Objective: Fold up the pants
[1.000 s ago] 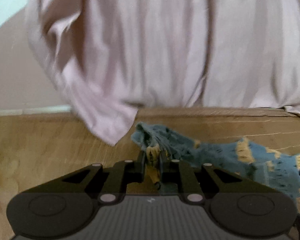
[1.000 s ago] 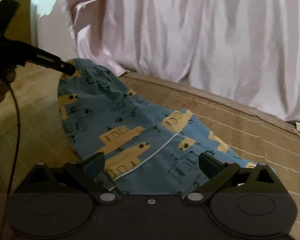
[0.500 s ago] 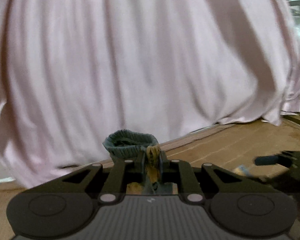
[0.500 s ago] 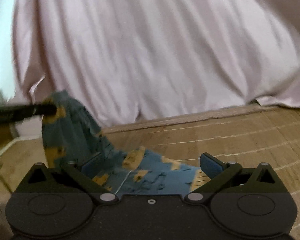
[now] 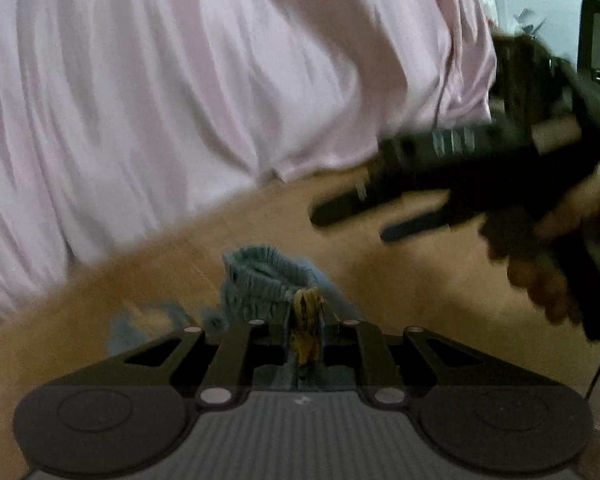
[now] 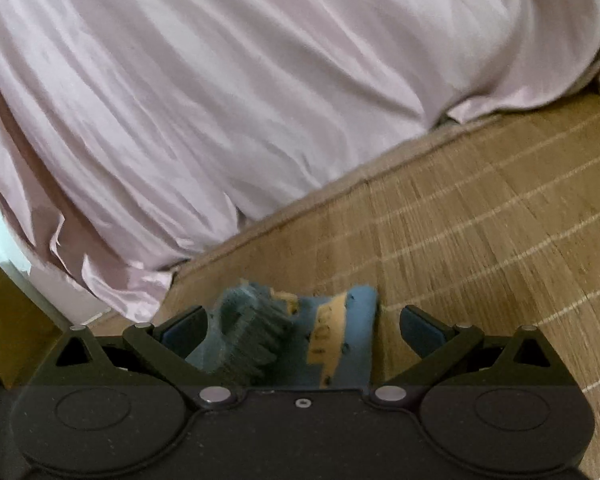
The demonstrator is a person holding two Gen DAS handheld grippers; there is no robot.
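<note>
Our left gripper (image 5: 306,320) clamps the pants (image 5: 260,280) waistband; our right gripper (image 6: 302,324), jaws spread, straddles it. We should close squarely on the elastic, keeping both edges level above the woven mat (image 6: 480,220).

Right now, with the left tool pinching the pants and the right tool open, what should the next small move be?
Probably close the right tool on the pants: blue fabric lies between its spread fingers, ungripped, while the left tool is already shut on the bunched waistband.

Bare woven mat (image 6: 480,240) lies open to the right. The pink sheet (image 6: 220,100) walls off the far side. The right gripper (image 5: 364,216) crosses above the mat, near the pants (image 5: 260,280).
</note>
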